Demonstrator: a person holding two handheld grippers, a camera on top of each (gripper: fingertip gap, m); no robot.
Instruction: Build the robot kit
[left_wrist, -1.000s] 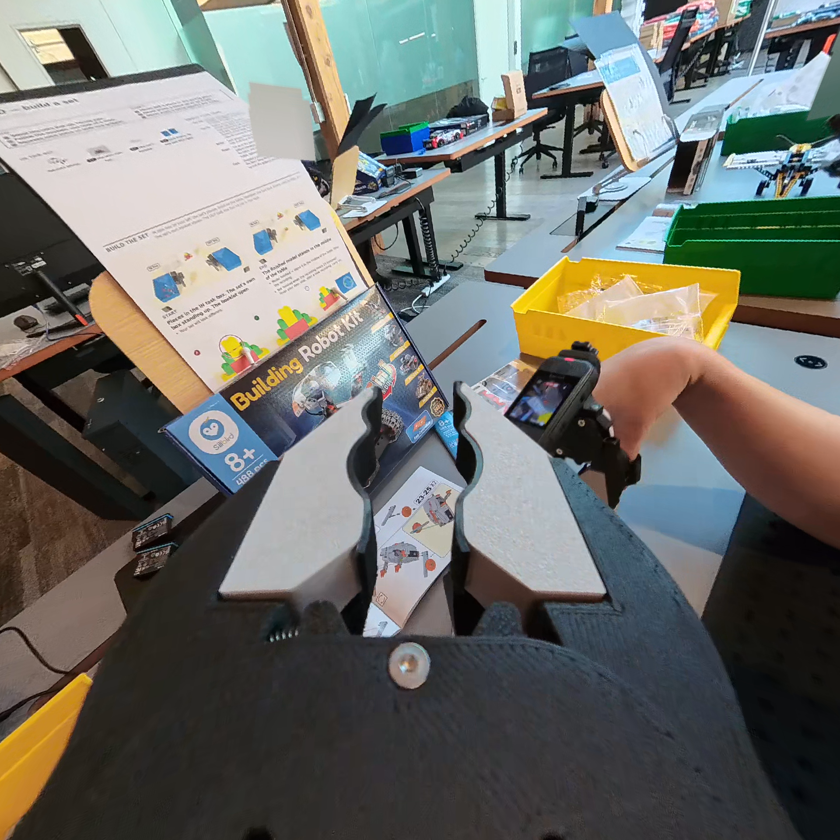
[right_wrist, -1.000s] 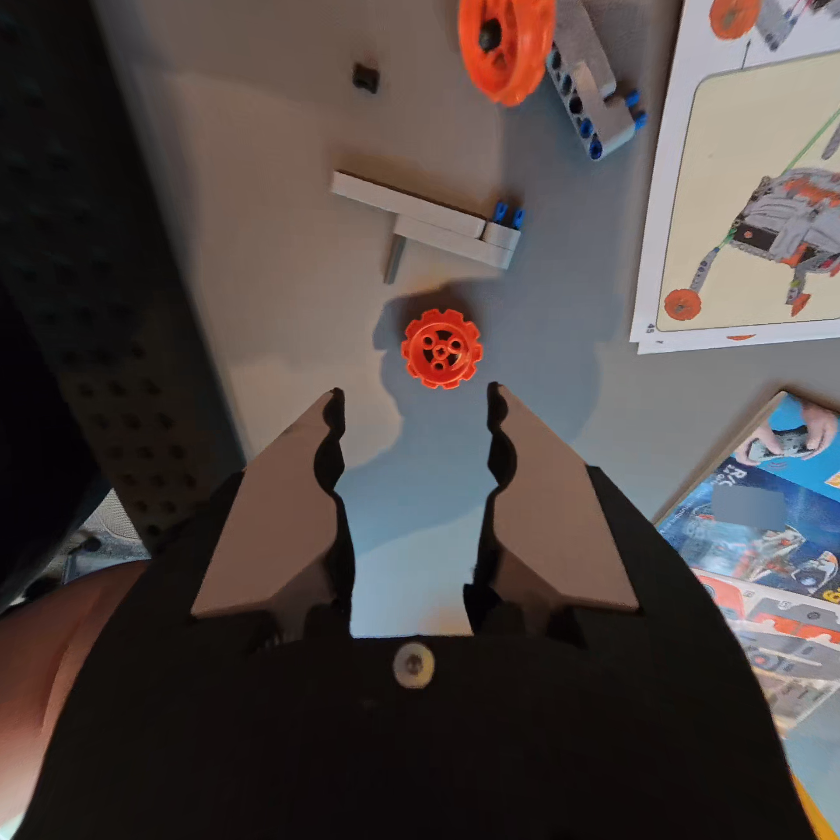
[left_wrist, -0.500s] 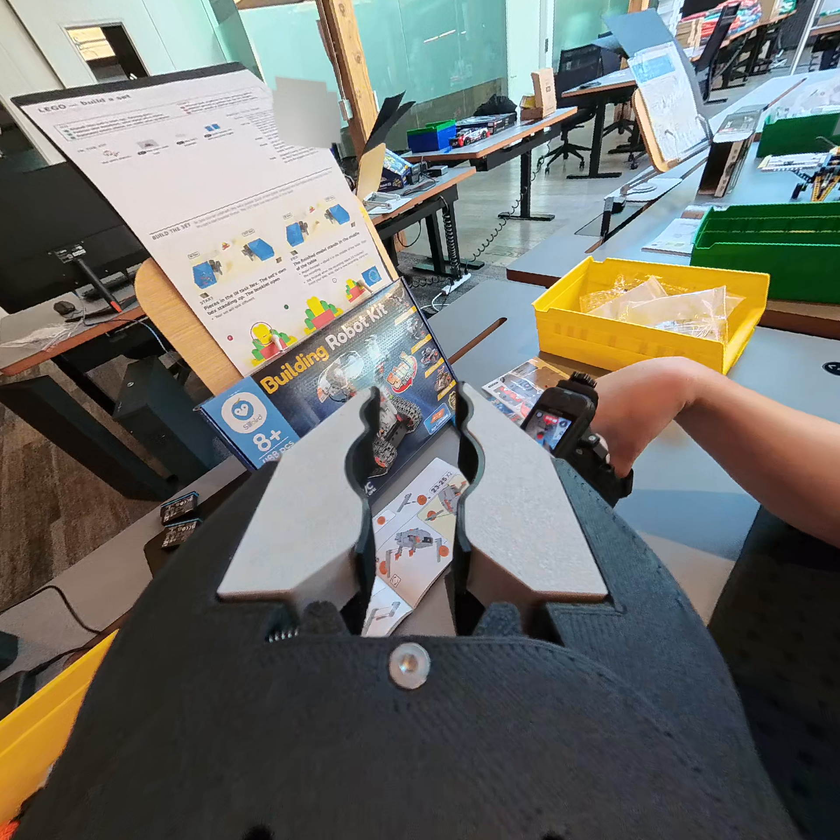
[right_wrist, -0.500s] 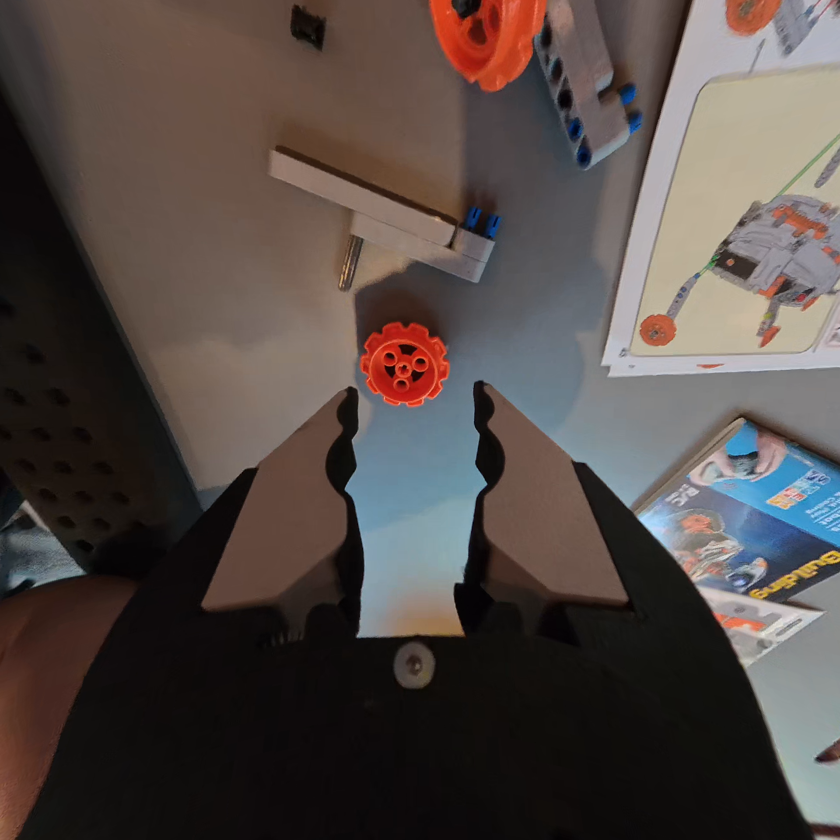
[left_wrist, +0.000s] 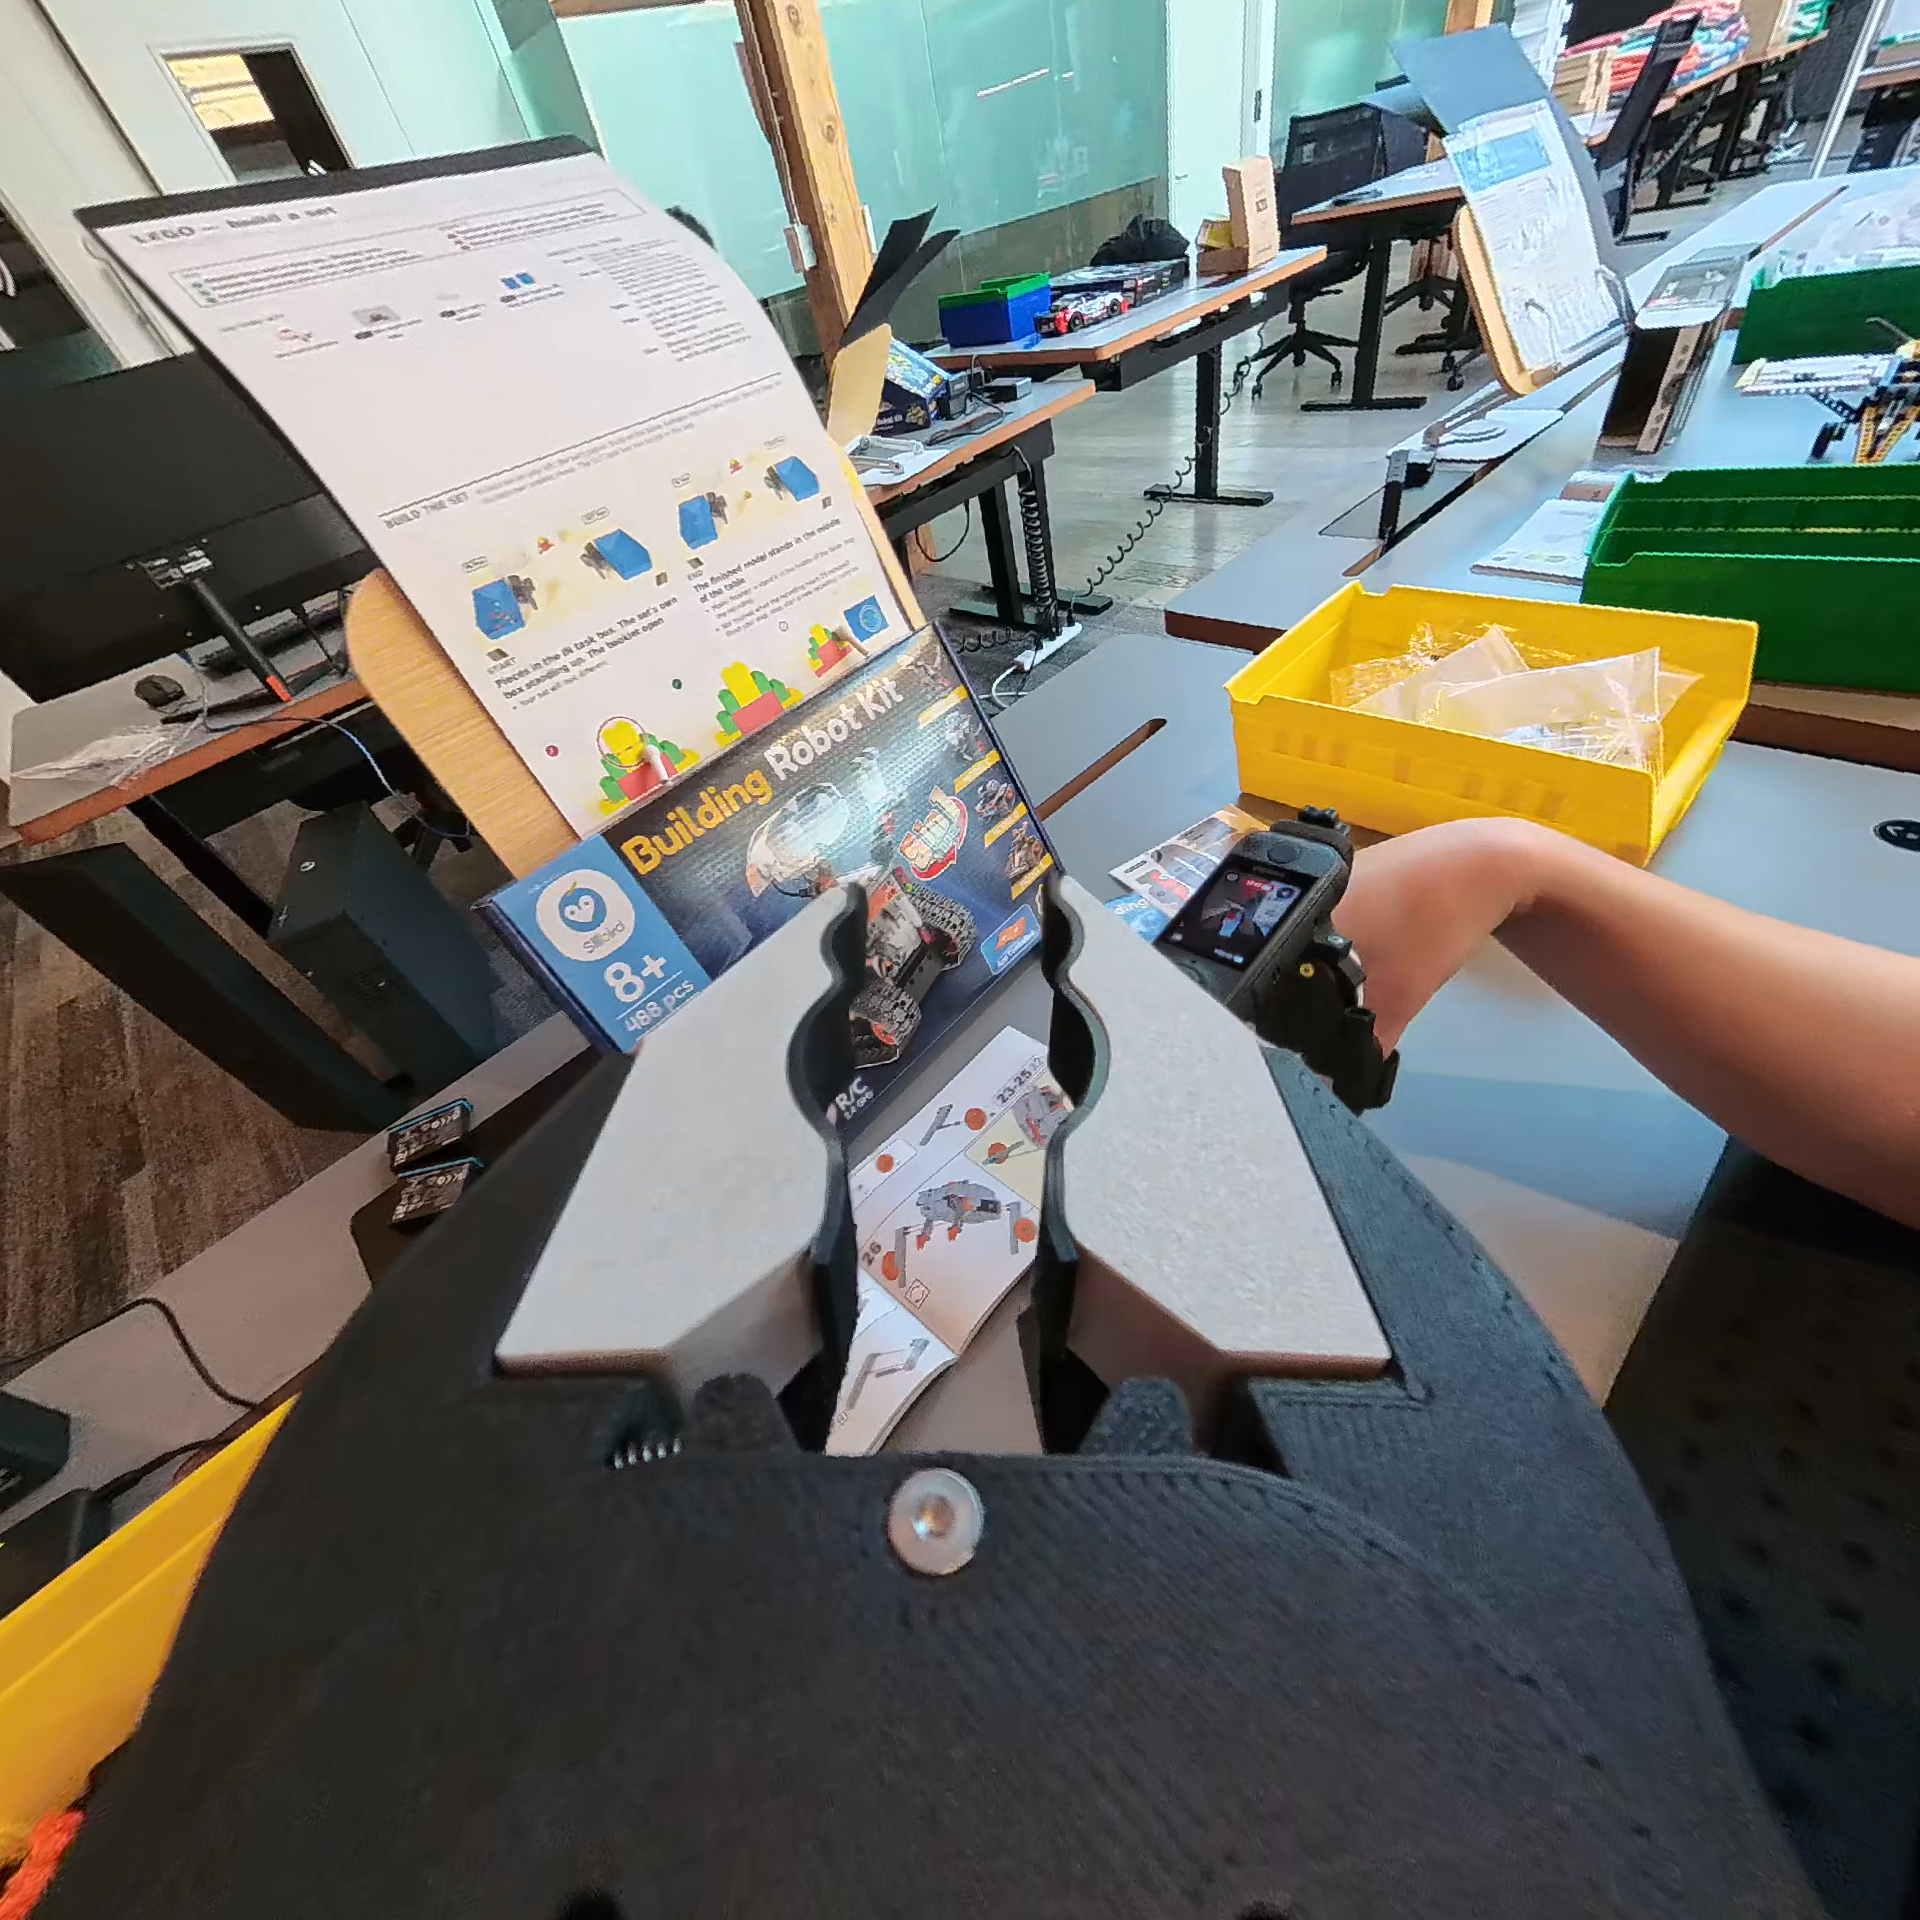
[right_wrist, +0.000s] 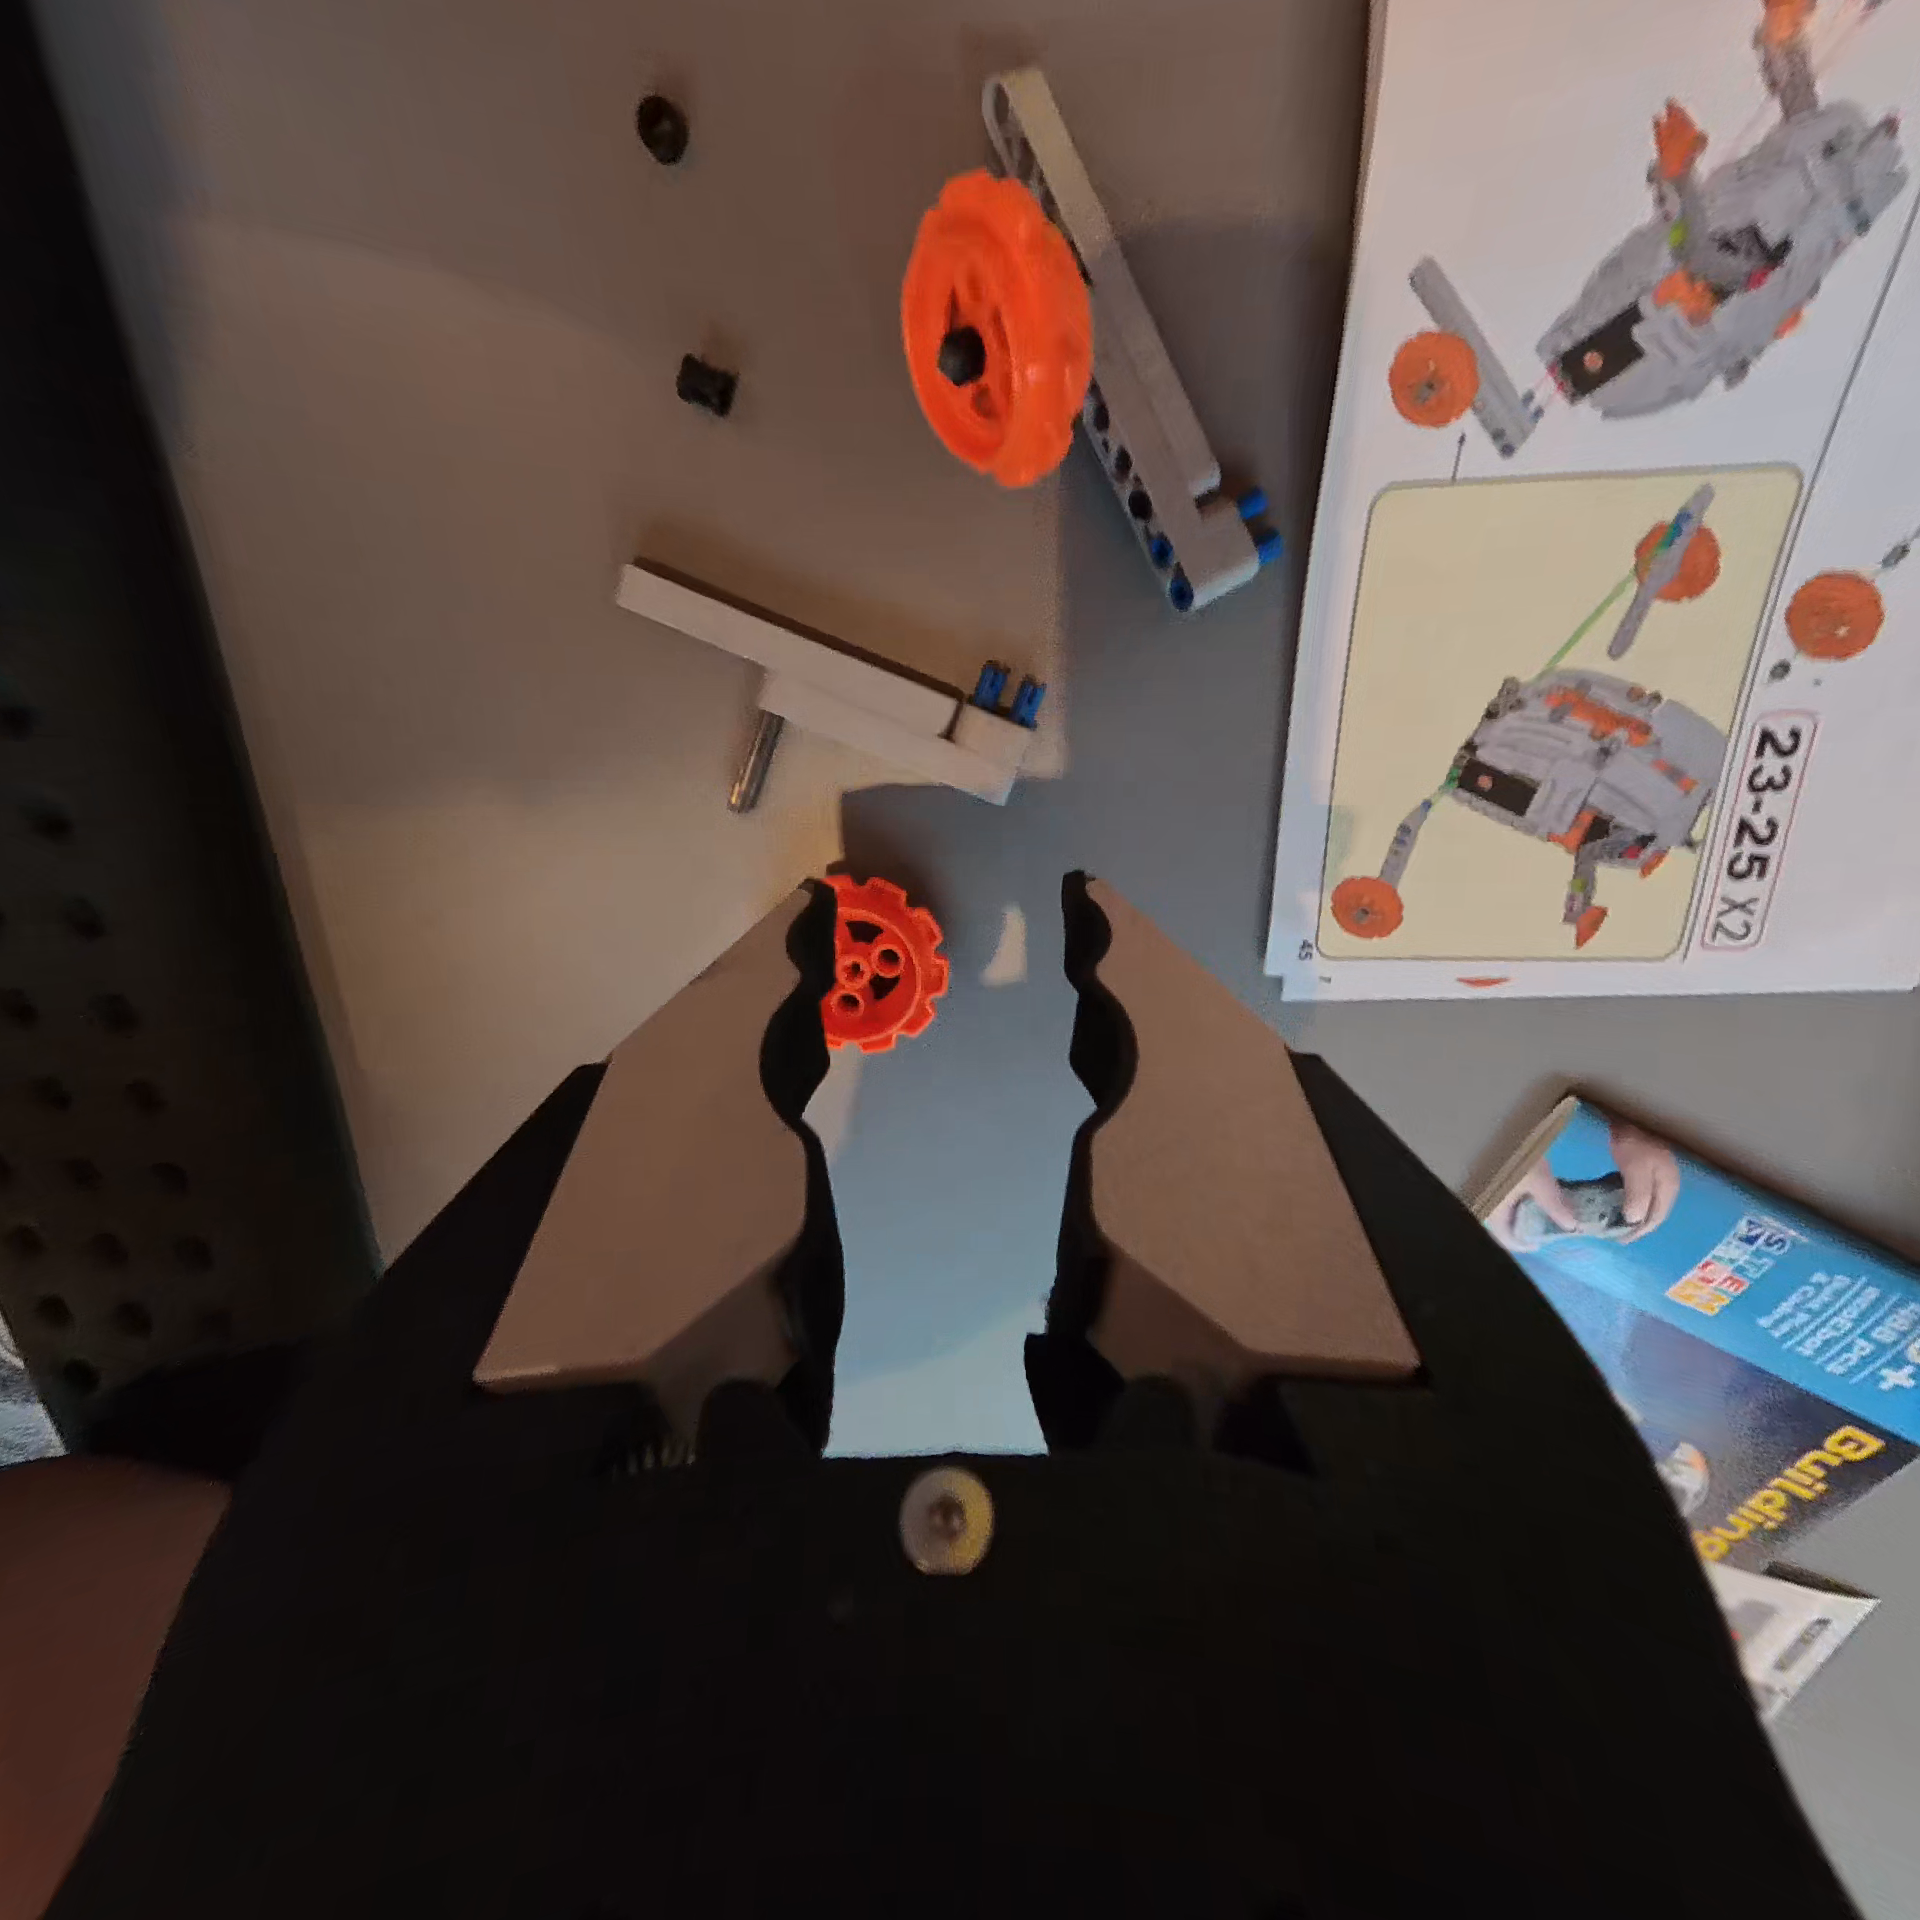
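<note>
My right gripper (right_wrist: 940, 914) is open and points down at the grey table. A small orange gear (right_wrist: 881, 964) lies flat between its fingertips, against the left finger. Beyond it lie a grey beam piece with blue pins and a metal axle (right_wrist: 831, 691) and a large orange wheel on a grey beam (right_wrist: 995, 327). My left gripper (left_wrist: 945, 920) is open and empty, held above the table over an open instruction booklet (left_wrist: 961, 1195). The right gripper's camera and the hand holding it (left_wrist: 1262, 935) show to its right.
A blue kit box (left_wrist: 769, 862) leans on a wooden stand with an instruction sheet (left_wrist: 540, 468). A yellow bin of plastic bags (left_wrist: 1486, 717) and a green bin (left_wrist: 1756, 566) stand at the right. A booklet page (right_wrist: 1621, 499), a leaflet (right_wrist: 1714, 1340) and small black parts (right_wrist: 707, 379) lie nearby. Some 35 centimeters of space lies between my two pairs of fingers.
My right gripper has moved forward and down, so the small orange gear now sits between its fingertips instead of ahead of them. My left gripper has shifted slightly; it stays open.
</note>
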